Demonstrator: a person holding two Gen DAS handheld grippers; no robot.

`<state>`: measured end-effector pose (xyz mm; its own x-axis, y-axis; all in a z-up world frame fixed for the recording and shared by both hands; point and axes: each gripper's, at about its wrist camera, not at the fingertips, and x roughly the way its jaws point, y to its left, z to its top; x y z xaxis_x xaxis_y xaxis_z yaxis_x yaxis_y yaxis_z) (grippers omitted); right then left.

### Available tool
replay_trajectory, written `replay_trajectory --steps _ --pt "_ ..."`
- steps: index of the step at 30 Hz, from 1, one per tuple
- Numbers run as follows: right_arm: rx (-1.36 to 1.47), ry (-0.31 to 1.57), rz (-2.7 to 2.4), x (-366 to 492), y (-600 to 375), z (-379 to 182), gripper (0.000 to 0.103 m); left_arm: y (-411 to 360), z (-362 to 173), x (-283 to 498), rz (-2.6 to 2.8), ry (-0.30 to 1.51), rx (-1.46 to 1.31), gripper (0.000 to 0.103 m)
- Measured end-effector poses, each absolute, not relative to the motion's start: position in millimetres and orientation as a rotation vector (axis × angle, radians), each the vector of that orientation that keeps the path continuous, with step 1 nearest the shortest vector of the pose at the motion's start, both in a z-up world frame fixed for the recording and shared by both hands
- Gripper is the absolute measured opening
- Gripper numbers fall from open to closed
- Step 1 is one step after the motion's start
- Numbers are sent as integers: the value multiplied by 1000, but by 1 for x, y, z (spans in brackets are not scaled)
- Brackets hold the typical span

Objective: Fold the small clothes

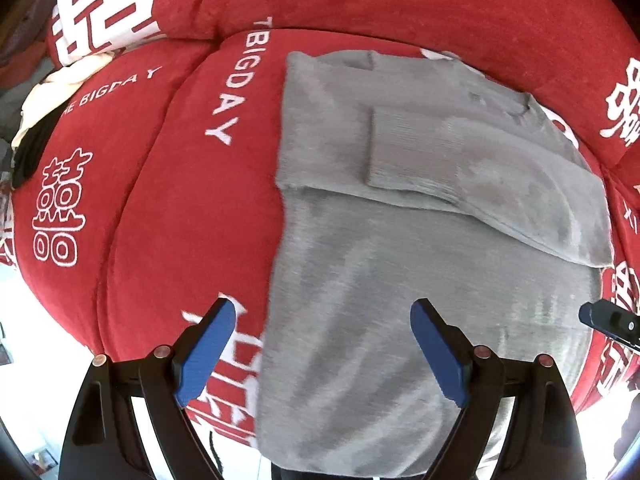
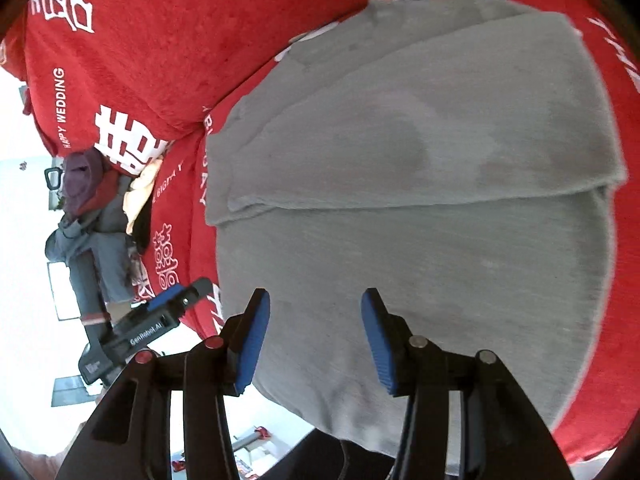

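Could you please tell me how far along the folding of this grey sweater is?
Partly done. The grey sweater lies flat on the red sofa cover, its sleeves already folded across the chest. Nothing is in hand: the left gripper and right gripper are both open above the hem, gripping no fabric. Left to do: probably grasping the hem and folding the body over.

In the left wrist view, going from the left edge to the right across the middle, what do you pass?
Cream and black clothes at the sofa's edge → white double-happiness character → "BIGDAY" lettering on the red sofa cover → grey sweater → right gripper tip.
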<state>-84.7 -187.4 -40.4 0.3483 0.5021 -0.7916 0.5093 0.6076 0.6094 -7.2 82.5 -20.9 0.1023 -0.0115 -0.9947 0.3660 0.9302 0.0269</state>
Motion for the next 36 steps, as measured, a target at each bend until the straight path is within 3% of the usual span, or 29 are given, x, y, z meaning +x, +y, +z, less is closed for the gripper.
replay_trajectory --steps 13,36 --pt "983 1241 -9 -144 -213 -29 52 118 3 -56 -213 1444 285 90" --pt "938 1184 -161 -262 -121 -7 53 155 -7 -164 -404 1445 388 90"
